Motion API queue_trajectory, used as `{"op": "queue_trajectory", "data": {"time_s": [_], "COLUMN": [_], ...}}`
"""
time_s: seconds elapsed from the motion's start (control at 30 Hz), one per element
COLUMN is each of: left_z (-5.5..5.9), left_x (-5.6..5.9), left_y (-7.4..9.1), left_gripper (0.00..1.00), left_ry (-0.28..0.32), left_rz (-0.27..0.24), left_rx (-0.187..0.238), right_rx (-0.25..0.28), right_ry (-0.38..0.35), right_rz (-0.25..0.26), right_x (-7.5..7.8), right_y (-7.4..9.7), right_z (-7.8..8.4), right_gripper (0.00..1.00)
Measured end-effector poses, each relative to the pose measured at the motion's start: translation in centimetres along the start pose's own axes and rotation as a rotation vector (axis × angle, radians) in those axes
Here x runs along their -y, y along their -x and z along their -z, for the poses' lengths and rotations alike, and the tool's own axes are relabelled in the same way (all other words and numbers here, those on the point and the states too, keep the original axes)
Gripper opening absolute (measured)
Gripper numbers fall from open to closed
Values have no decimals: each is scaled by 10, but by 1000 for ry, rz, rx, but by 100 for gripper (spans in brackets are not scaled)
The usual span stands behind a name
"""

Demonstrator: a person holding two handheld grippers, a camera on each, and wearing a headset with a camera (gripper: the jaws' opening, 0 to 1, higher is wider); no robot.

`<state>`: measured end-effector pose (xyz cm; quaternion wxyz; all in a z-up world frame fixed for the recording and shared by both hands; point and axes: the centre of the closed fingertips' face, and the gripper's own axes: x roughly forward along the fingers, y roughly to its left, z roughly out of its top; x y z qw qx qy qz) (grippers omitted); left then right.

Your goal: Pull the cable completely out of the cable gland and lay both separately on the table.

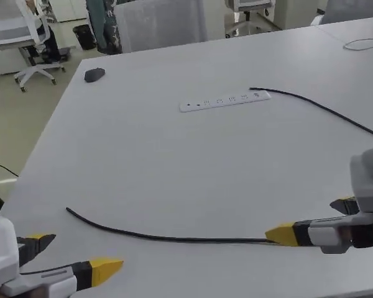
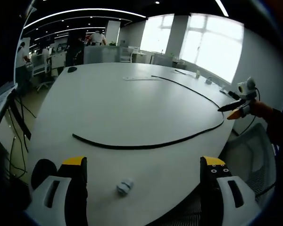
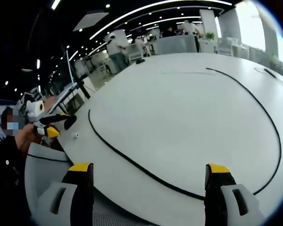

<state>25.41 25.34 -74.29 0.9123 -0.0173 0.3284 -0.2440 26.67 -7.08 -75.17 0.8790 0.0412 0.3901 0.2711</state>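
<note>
Task apparently complete: the black cable (image 1: 174, 238) curves along the near side of the table (image 1: 174, 149), the small pale cable gland (image 2: 125, 187) lies apart at near left, while the left gripper (image 1: 81, 254) and right gripper (image 1: 309, 219) hover wide open, empty.

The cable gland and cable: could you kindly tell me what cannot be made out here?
Cable gland: too small and blurred, left gripper view; details unreadable.
Cable: right end hidden behind the right tool, head view.
Power strip cord: cut off by right edge, head view.
</note>
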Motion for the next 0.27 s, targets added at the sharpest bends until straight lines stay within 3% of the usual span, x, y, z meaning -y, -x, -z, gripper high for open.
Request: {"op": "queue_trajectory", "data": {"time_s": [0.03,0.17,0.27], "left_z": [3,1,-4], "left_x": [-2,-5,3], "left_y": [1,1,2], "left_gripper": [99,99,99], "left_ry": [8,-6,47], "left_rz": [-19,-43,-11], "left_rx": [-21,-23,5], "right_rx": [12,31,34], "right_ry": [7,20,17], "right_rz": [-16,-24,-34], "right_x": [-3,-5,-5], "right_y": [0,0,0], "right_z": [-3,-9,-10], "right_gripper": [99,99,99]}}
